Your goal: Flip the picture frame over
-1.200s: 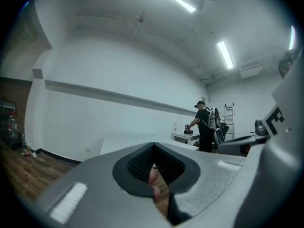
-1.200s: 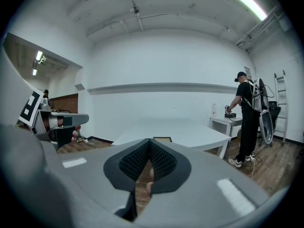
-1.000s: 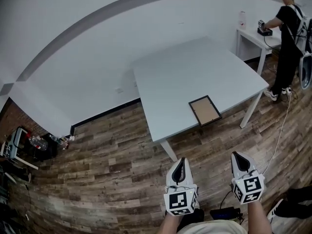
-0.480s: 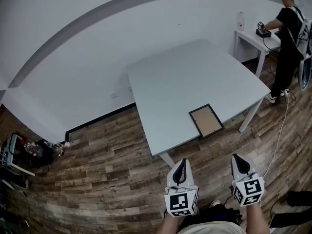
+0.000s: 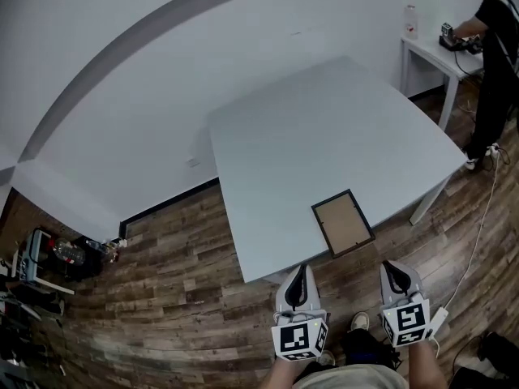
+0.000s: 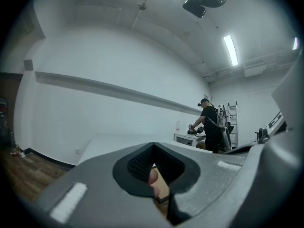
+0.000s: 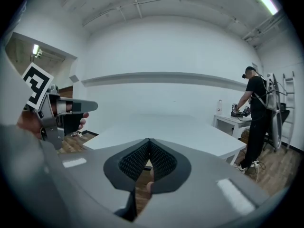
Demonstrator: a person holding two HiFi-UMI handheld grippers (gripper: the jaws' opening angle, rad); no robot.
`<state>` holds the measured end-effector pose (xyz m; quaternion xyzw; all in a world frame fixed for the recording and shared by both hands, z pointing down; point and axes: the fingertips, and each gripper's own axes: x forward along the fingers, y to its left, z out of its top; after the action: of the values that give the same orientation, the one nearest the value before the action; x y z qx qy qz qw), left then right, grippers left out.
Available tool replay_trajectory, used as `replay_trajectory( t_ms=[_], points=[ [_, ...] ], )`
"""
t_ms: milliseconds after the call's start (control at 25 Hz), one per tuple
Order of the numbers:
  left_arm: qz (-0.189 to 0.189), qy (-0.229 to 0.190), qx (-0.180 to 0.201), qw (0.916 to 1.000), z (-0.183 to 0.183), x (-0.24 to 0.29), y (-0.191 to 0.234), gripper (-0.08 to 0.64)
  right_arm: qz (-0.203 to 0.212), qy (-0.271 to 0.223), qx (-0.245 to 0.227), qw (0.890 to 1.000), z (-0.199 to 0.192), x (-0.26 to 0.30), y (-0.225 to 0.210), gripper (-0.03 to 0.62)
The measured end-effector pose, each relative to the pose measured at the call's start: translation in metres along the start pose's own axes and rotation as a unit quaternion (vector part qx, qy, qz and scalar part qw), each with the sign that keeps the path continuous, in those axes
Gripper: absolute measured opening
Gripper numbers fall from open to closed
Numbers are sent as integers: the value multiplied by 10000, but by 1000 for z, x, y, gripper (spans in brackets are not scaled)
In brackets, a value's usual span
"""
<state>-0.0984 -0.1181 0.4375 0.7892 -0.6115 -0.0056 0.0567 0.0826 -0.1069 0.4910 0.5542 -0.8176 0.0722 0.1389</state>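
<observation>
Left gripper (image 5: 300,275) and right gripper (image 5: 395,271) were held side by side low in the head view, above the brown wood-plank floor (image 5: 162,298) and just short of the near edge of the large pale grey rectangular table (image 5: 324,128). Each had its jaws drawn together, the ribbed black pads meeting at the tips in its own gripper view, and neither had hold of anything. A white cube with black square markers sat at the back of each gripper. The black-rimmed rectangular picture frame (image 5: 343,222) lay flat on the table close to the near edge, its light brown panel facing up and its long sides running at a slight angle to the table edge. It lay ahead of both grippers, roughly between their lines, and well apart from either. The rest of the tabletop was plain. Behind the table rose a white wall (image 5: 122,96) with a grey band across it. At the far right a person in black clothes (image 5: 496,47) stood at a small white side table (image 5: 426,51), hands on a dark object there, with a pale bottle (image 5: 410,19) standing nearby. Some clutter (image 5: 49,254) lay on the floor at the far left by the wall.
</observation>
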Motion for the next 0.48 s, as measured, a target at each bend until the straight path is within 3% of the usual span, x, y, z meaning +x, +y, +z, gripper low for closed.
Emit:
replay_trajectory(
  t_ms=[320,480],
  points=[
    [269,8,130,9996,-2,57,-15,0,272,73,192,9994,0,46,-49,26],
    [333,-11,125,9994,-7,68,-13,0,417,178,527,9976,-10,65,-53,25]
  ],
)
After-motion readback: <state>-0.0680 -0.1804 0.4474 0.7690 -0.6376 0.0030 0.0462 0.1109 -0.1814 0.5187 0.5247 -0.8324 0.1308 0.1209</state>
